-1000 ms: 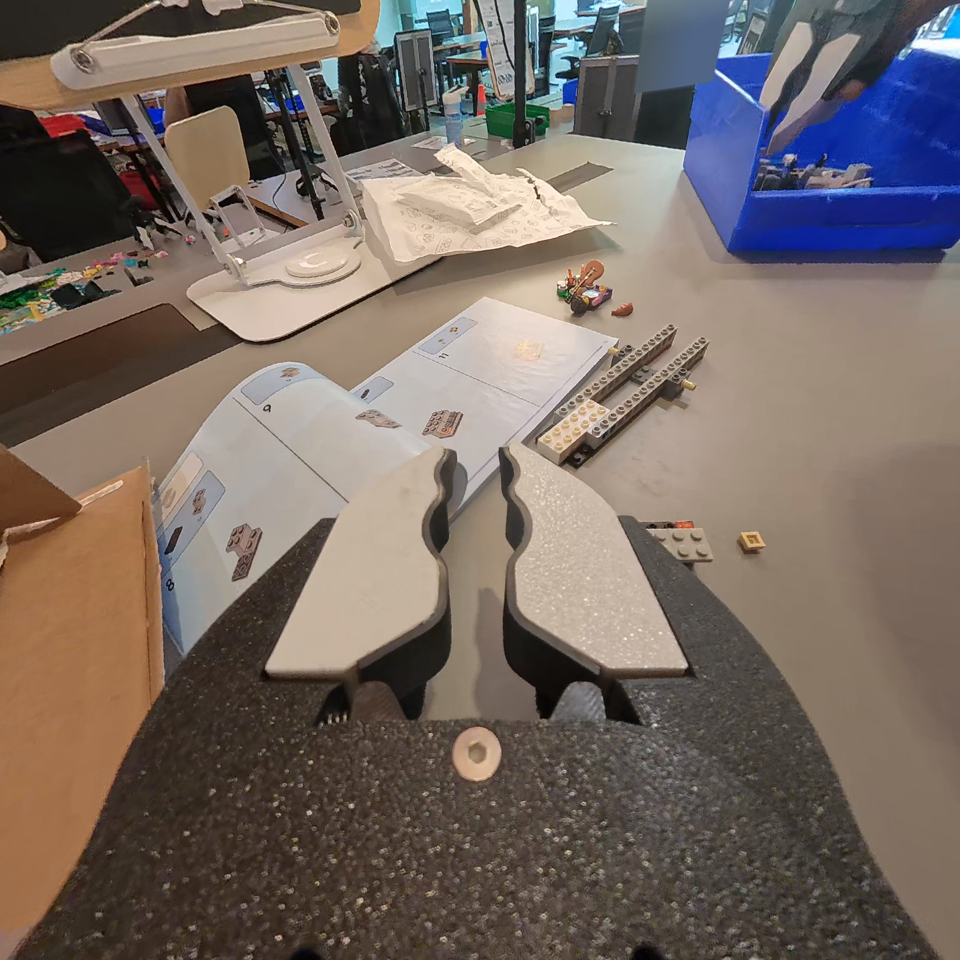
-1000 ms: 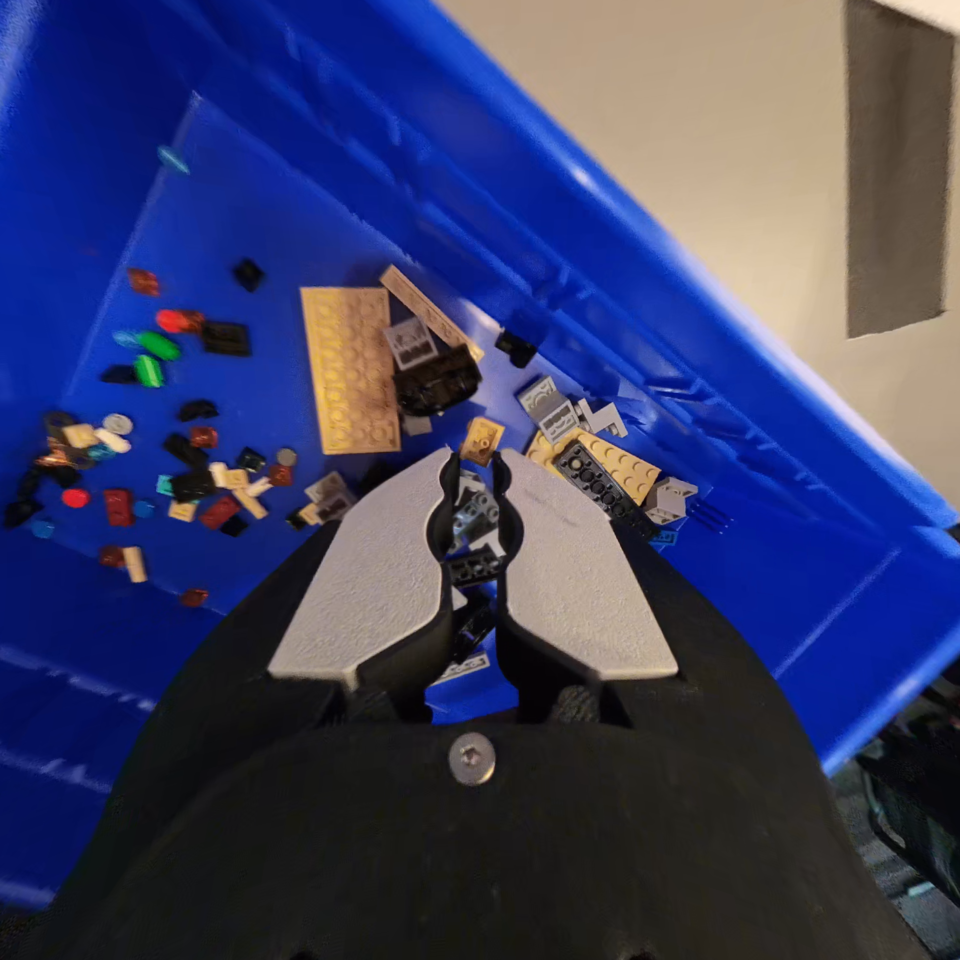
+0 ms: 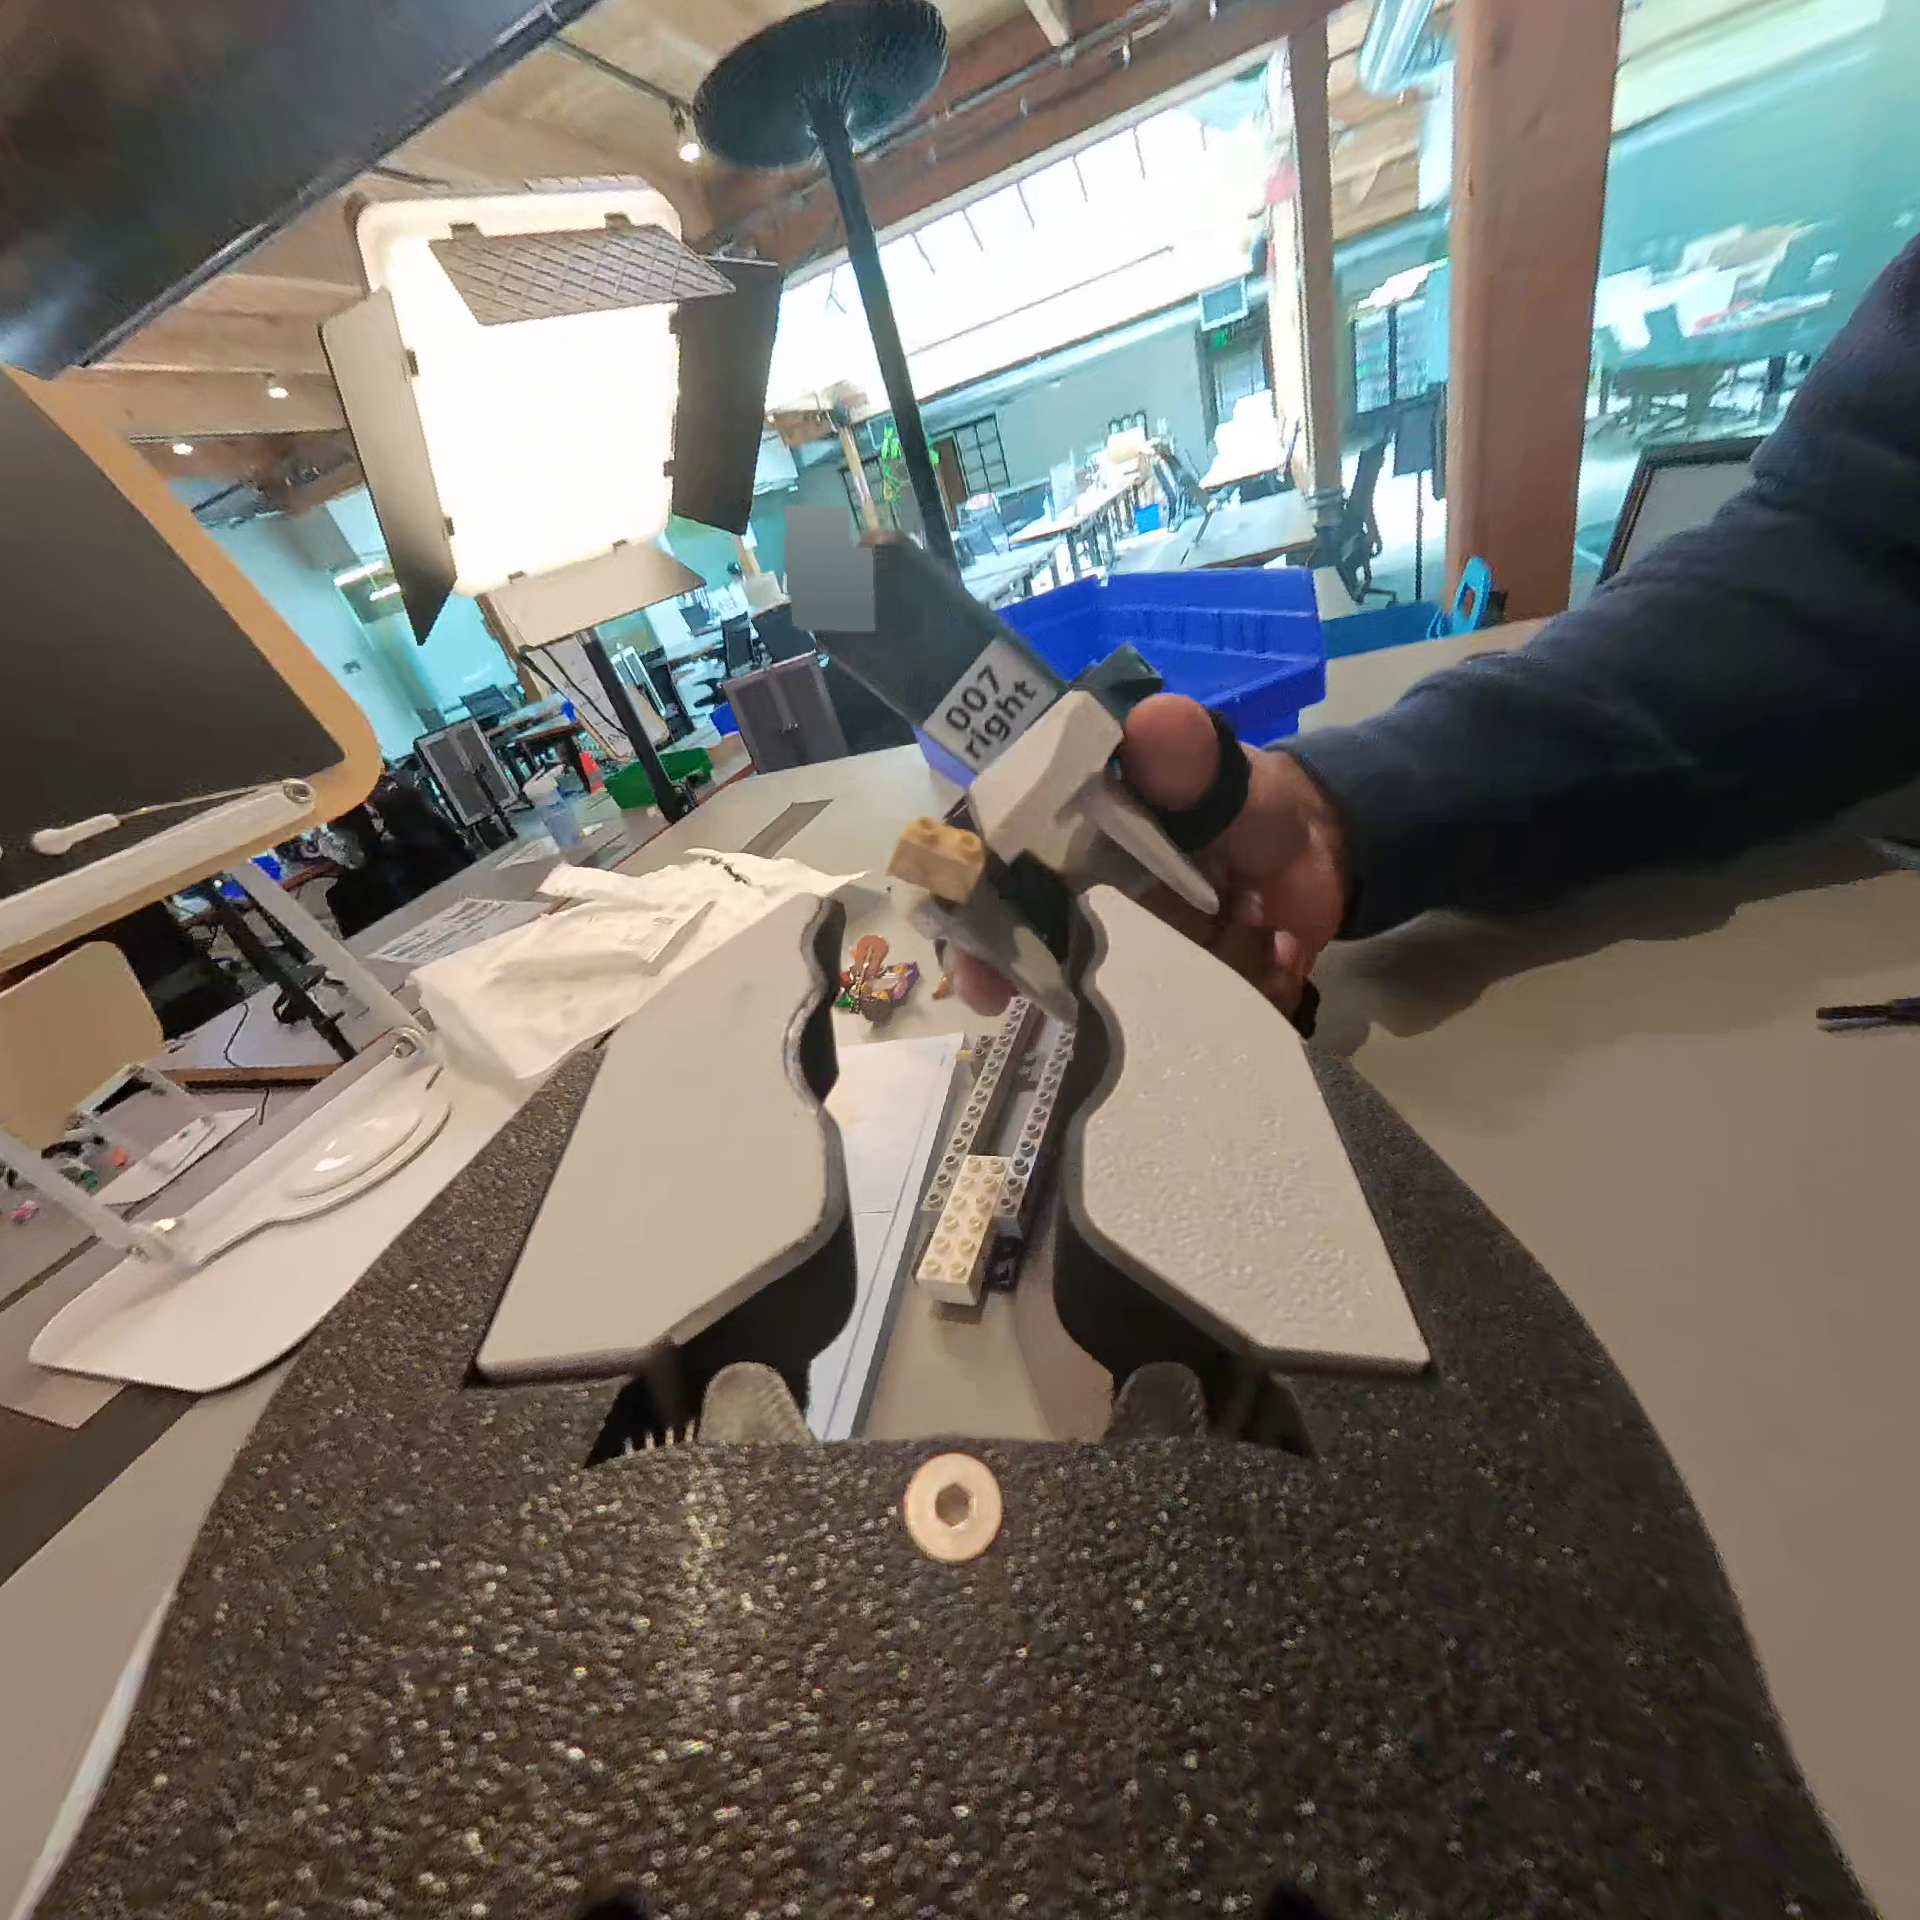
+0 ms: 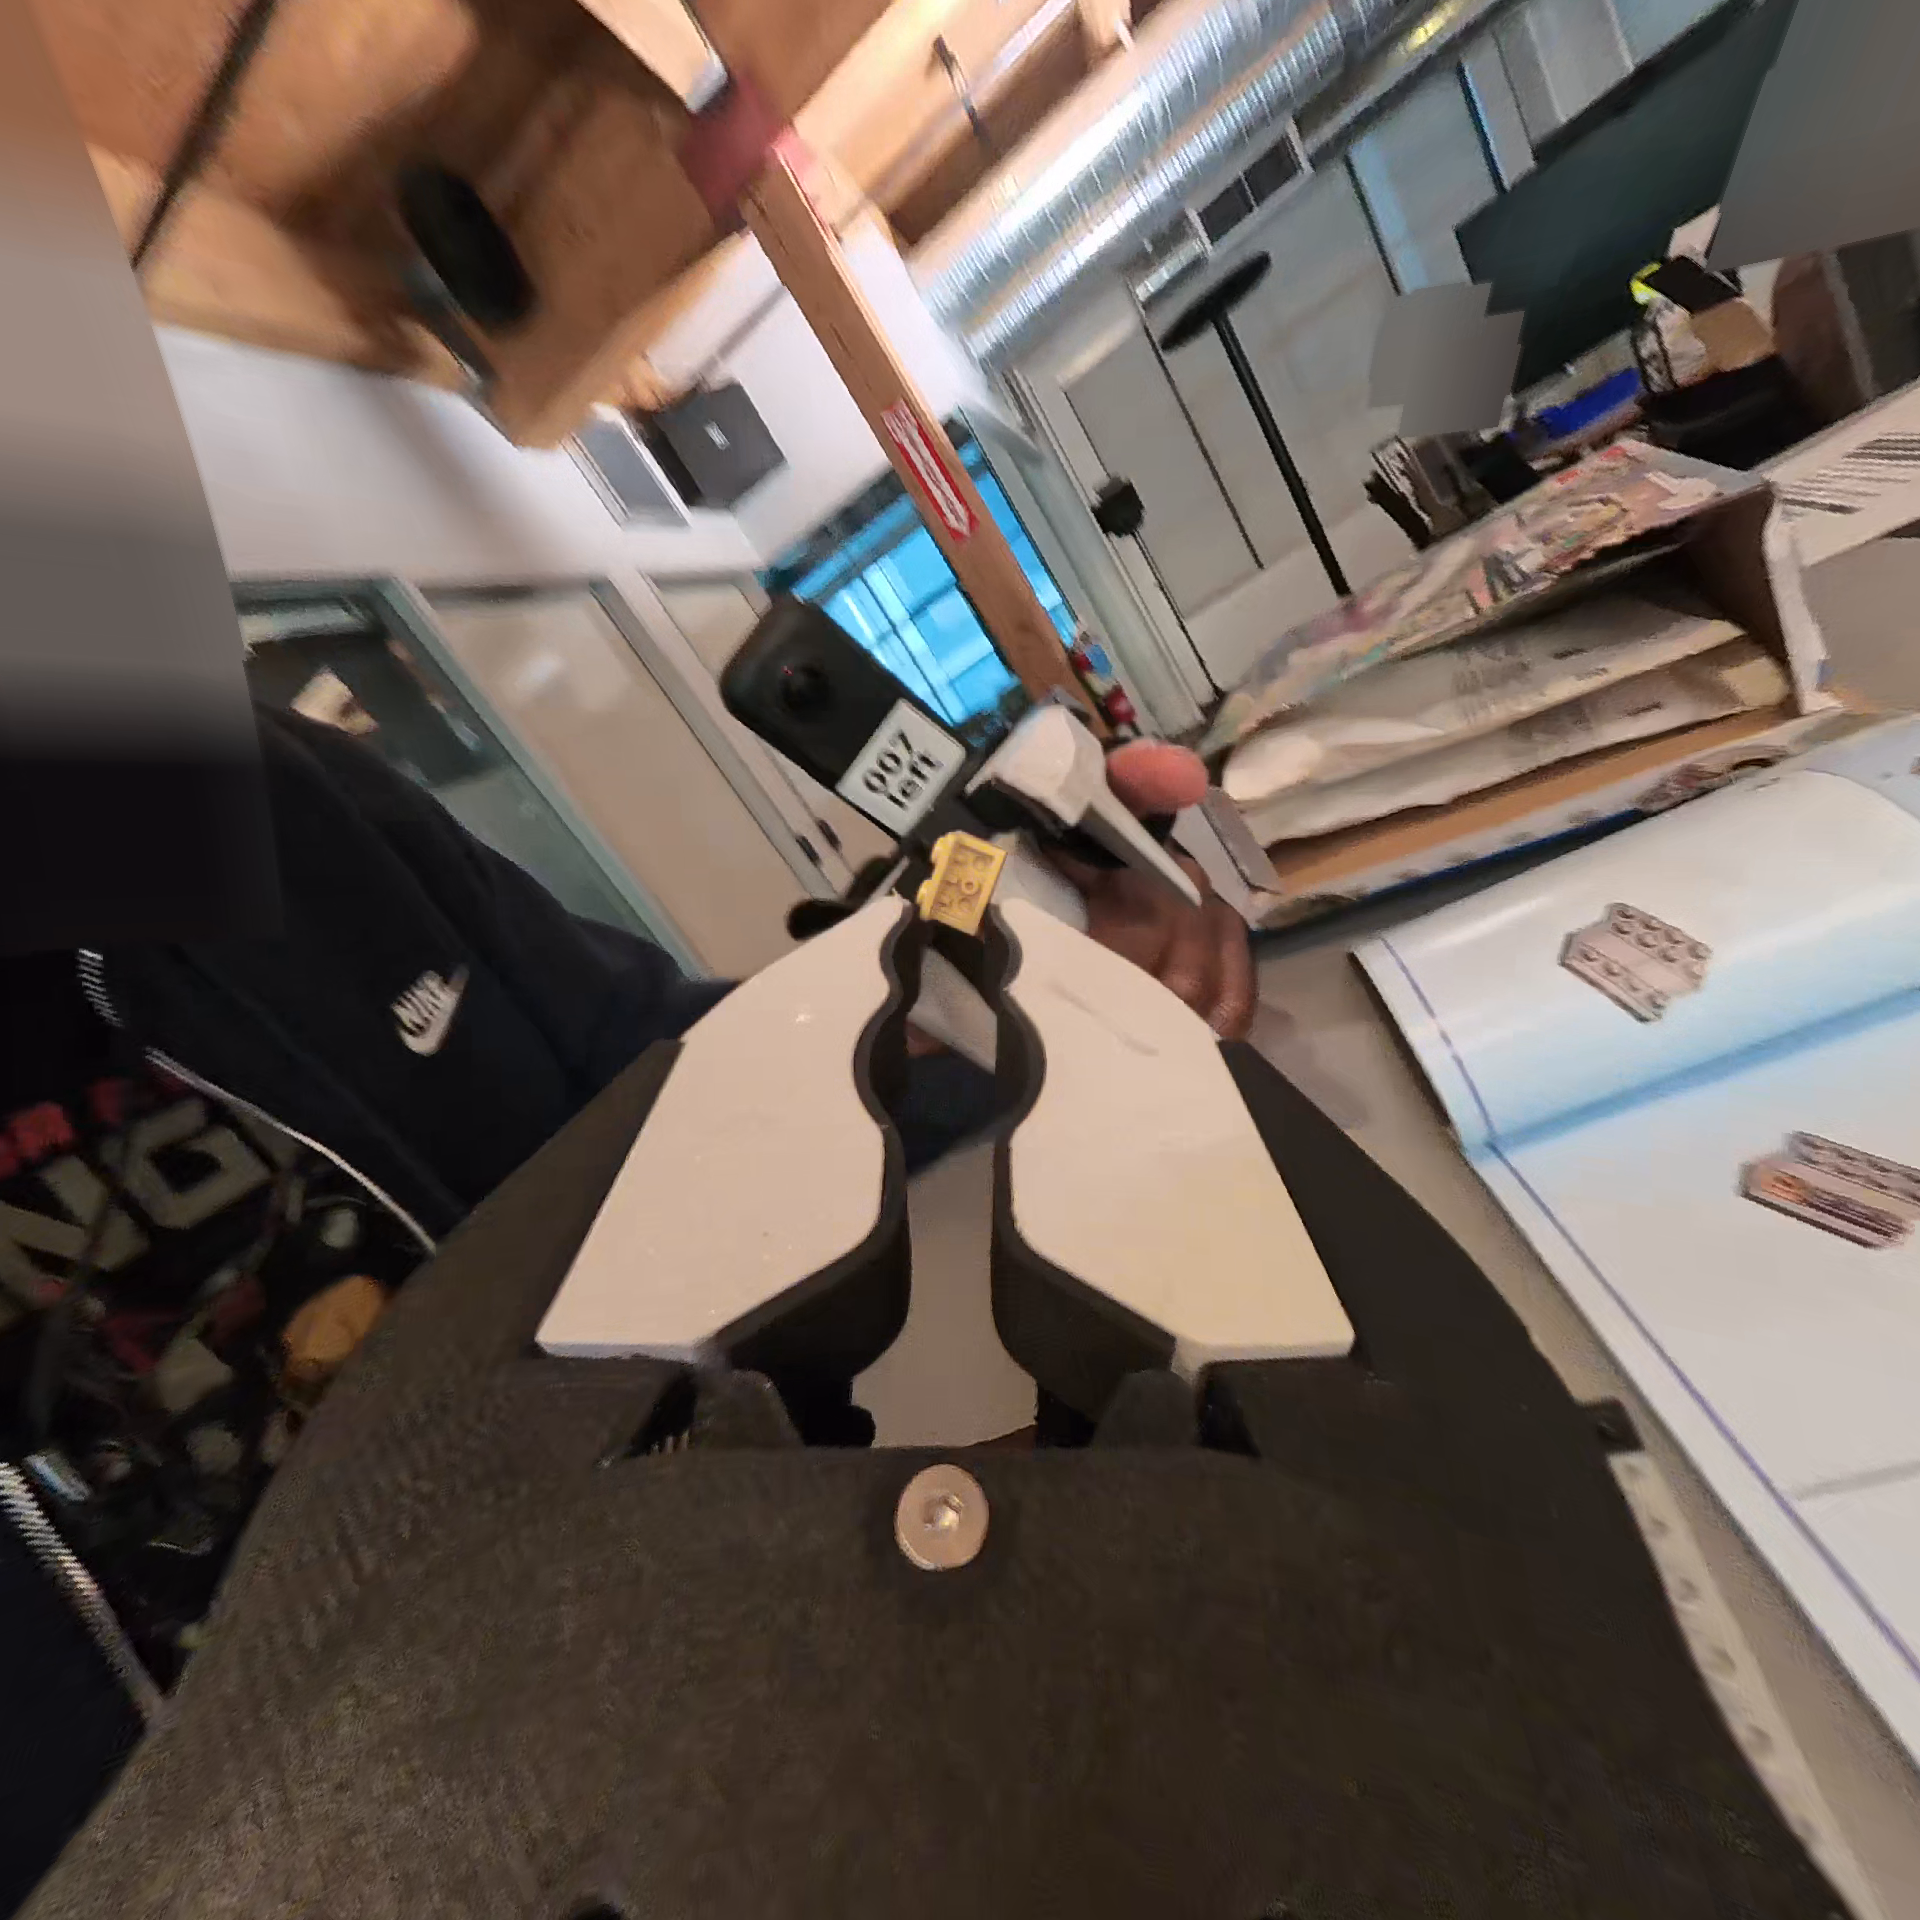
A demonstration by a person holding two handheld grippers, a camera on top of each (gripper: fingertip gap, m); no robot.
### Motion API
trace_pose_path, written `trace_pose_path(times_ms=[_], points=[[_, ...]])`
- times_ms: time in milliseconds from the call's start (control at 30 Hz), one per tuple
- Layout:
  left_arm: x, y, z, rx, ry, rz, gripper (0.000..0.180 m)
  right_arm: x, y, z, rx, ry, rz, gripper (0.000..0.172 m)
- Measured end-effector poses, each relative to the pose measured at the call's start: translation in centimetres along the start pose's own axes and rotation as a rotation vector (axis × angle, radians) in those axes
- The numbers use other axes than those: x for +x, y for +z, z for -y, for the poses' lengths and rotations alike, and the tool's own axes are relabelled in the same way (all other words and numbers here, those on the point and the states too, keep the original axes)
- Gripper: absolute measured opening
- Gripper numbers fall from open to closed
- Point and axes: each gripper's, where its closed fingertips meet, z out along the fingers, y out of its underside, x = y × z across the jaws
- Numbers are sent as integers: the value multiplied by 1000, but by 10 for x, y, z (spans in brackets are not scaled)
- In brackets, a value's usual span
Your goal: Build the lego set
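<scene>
Right claw [image 4: 951, 920] pinches small tan brick [image 4: 961, 881] at its tips; left claw [image 3: 956, 920] stands wide open at 12 o'clock, prob. over grey brick strip [image 3: 997, 1122] on bench [image 3: 1558, 1143].

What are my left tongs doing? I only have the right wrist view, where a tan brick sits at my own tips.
Observer: The left tongs are open with nothing between the fingers.
Operator: What's under them?
Observer: A long grey brick assembly with a cream block, lying on the grey table beside the open booklet.
Operator: And my tan brick?
Observer: From the left it shows two studs; the tan brick sticks out of the right tongs, above the assembly.
</scene>
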Motion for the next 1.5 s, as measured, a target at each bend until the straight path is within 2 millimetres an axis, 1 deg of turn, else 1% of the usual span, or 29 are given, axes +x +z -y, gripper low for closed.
trace_pose_path(times_ms=[100,267,333,500,700,900,1200,1333,1500], points=[[4,-3,1,-12,39,-3,42,-3,1,0,31,58,43,11],[0,-3,-1,-21,108,50,41,-4,7,-7,2,117,67,11],[1,-3,-5,-38,130,47,38,-2,9,-13,-23,126,52,11],[9,-1,-4,-27,160,19,23,2,9,-20,-48,142,18,11],[11,2,-14,-98,179,23,21,7,2,-24,-104,91,-68,11],[12,4,-27,-177,164,3,19,15,-4,-30,-176,52,-161,13],[18,1,-47,-285,21,-104,17,27,-10,-46,-300,8,-253,17],[22,-1,-57,-336,-17,-140,16,32,-13,-55,-348,10,-277,17],[26,-3,-61,-368,-26,-167,16,32,-13,-61,-380,16,-282,16]])
